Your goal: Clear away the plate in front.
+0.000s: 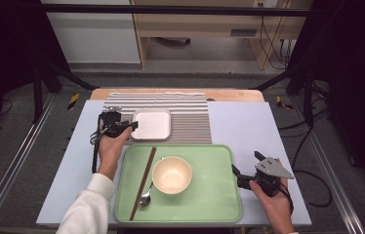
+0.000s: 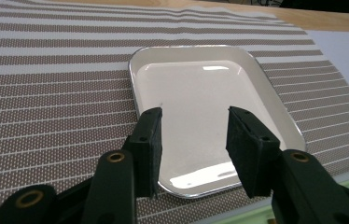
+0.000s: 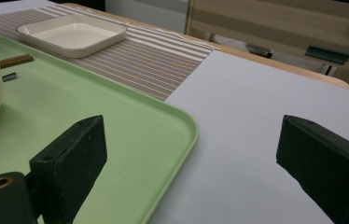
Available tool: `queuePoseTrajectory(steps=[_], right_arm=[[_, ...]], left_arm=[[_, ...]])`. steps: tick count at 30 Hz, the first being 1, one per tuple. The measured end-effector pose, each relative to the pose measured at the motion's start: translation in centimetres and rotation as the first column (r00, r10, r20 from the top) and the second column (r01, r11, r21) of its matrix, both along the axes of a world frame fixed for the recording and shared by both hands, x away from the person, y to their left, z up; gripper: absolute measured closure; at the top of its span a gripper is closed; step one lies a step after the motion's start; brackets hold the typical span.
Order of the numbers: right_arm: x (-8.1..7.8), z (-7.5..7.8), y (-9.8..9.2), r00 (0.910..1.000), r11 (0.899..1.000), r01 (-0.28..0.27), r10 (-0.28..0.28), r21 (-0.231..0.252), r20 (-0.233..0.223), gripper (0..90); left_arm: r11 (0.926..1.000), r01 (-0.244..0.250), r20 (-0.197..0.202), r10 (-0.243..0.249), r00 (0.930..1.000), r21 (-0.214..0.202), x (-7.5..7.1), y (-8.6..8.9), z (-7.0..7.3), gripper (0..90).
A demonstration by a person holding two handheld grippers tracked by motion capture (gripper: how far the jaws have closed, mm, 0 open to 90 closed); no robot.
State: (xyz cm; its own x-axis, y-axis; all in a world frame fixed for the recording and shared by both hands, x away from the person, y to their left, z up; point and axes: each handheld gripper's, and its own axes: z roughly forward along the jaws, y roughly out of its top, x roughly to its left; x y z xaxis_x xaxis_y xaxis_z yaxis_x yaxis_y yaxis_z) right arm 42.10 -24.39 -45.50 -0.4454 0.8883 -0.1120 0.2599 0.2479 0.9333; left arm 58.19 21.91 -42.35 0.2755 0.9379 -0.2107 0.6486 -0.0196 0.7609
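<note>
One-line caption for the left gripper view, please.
Left tool half open, jaws straddling the near rim of the white dish on the striped mat, not yet gripping.

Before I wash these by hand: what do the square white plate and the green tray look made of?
Square white plate: glossy, probably ceramic or melamine; sharp light reflections. Green tray: likely matte plastic; dull, even colour, soft moulded rim.
</note>
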Motion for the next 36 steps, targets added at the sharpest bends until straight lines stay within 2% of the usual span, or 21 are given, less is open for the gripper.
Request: queuePoseTrajectory(steps=[4,8,13,20,24,36], right_arm=[[0.0,-0.1,0.1,1.0000,1.000,0.000,0.000,-0.003,-0.006,8.6],[0.1,-0.3,0.2,0.9999,1.000,-0.005,0.004,-0.022,-0.015,8.6],[0.0,-0.2,0.2,0.9999,1.000,-0.006,0.005,-0.020,-0.010,8.6],[0.1,-0.2,0.2,0.9999,1.000,-0.007,0.007,-0.019,-0.010,8.6],[0.1,-0.2,0.1,0.9999,1.000,-0.007,0.006,-0.020,-0.013,8.6],[0.1,-0.3,0.1,0.9998,1.000,-0.008,0.007,-0.018,-0.016,8.7]], left_arm=[[0.9995,-0.024,-0.032,0.024,0.9992,0.019,0.7,0.2,-1.1,58.3],[0.9995,-0.026,-0.059,0.027,0.9979,0.018,1.3,0.1,-2.2,61.6],[0.9992,-0.037,-0.078,0.038,0.9962,0.013,1.7,-0.2,-3.2,63.3],[0.9979,-0.065,-0.070,0.065,0.9954,0.005,1.8,0.0,-3.3,66.3],[0.9971,-0.070,-0.066,0.072,0.9953,0.030,1.8,0.2,-3.3,65.9],[0.9962,-0.073,-0.091,0.077,0.9928,0.047,2.2,0.0,-4.3,69.7]])
